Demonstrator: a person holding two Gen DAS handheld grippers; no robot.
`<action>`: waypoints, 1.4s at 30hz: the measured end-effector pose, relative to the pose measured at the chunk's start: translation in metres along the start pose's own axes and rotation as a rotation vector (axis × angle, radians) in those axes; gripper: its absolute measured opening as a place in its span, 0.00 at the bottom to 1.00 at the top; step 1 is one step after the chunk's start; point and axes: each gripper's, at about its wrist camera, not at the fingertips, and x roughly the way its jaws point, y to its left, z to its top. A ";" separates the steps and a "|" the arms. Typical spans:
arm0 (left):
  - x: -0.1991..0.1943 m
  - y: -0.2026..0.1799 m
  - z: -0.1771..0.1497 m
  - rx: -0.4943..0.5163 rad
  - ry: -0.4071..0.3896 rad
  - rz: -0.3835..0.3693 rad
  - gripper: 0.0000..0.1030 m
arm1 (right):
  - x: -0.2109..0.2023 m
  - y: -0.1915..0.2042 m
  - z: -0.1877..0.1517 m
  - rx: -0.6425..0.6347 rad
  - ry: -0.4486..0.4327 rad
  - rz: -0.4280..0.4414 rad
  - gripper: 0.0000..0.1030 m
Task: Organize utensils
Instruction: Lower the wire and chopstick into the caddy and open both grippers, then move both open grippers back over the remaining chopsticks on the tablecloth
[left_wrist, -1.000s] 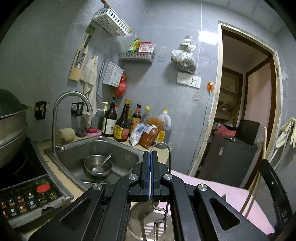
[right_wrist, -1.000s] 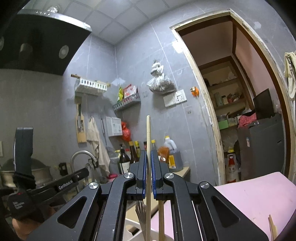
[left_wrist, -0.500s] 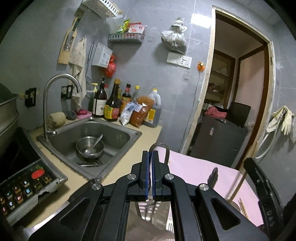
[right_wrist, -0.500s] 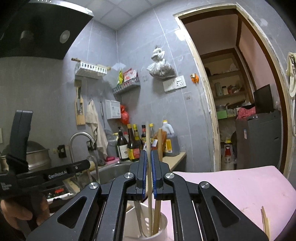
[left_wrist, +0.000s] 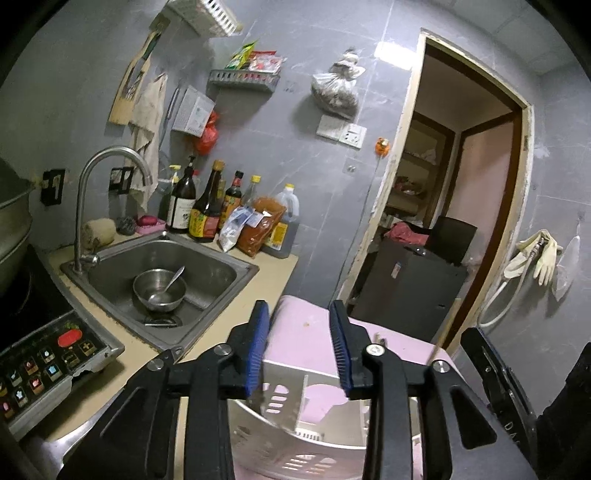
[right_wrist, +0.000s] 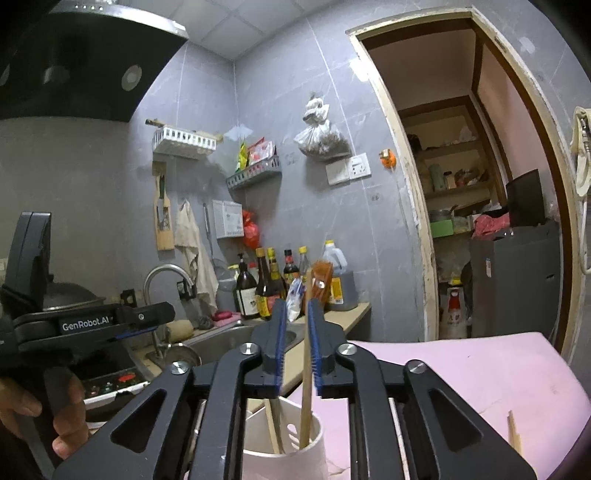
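My left gripper (left_wrist: 298, 339) is open and empty above a perforated metal utensil holder (left_wrist: 295, 413) that stands on the pink mat (left_wrist: 306, 339). My right gripper (right_wrist: 295, 334) is open just above a white cup (right_wrist: 284, 450). A wooden chopstick (right_wrist: 306, 369) stands in the cup between the parted jaws, leaning by the right pad. A second chopstick (right_wrist: 272, 424) and a slotted utensil also stand in the cup. A loose chopstick (right_wrist: 513, 432) lies on the mat at the right.
A steel sink (left_wrist: 207, 273) holds a bowl with a spoon (left_wrist: 159, 288). Sauce bottles (left_wrist: 207, 210) line the counter behind it. An induction cooker panel (left_wrist: 40, 369) is at the left. The left hand-held gripper (right_wrist: 85, 325) shows in the right wrist view. A doorway (left_wrist: 443, 221) opens at the right.
Both grippers have opened. The left let go of a metal wire-handled utensil and moved right over the holder. The right released the chopstick, which now stands lower in the cup.
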 end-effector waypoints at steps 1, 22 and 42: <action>-0.002 -0.004 0.001 0.007 -0.007 -0.004 0.34 | -0.002 -0.001 0.003 -0.001 -0.006 -0.003 0.21; -0.019 -0.109 -0.012 0.161 -0.094 -0.116 0.83 | -0.091 -0.078 0.056 -0.078 -0.061 -0.190 0.73; -0.007 -0.176 -0.084 0.241 -0.007 -0.222 0.98 | -0.154 -0.138 0.034 -0.133 0.013 -0.306 1.00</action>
